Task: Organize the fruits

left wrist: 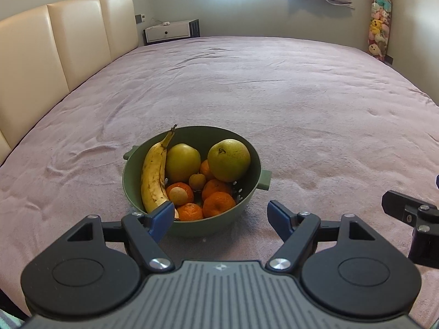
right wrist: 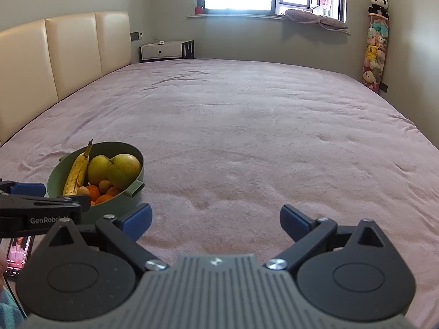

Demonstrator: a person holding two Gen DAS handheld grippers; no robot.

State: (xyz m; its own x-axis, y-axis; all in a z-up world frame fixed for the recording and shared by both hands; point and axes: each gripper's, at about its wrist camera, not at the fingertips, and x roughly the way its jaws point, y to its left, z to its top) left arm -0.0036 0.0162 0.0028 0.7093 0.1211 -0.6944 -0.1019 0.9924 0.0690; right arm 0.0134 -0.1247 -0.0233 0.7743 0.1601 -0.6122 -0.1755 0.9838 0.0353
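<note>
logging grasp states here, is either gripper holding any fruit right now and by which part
Nothing is held. The left gripper and right gripper both stand with jaws wide open and empty. All the fruit, banana included, lies in the green bowl.

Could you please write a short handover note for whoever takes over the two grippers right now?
Left gripper: open, empty, just in front of the bowl, its left finger over the near rim by the banana.
Right gripper: open, empty, over bare bedspread, to the right of the bowl.
Fruit: all in the green bowl on the bed: banana along the left wall, two pears at the back, mandarins and two small pale fruits at the front.
Done: no fruit lies outside the bowl.
Left: whether further sorting is wanted cannot be told from here; no second container is in view.
</note>
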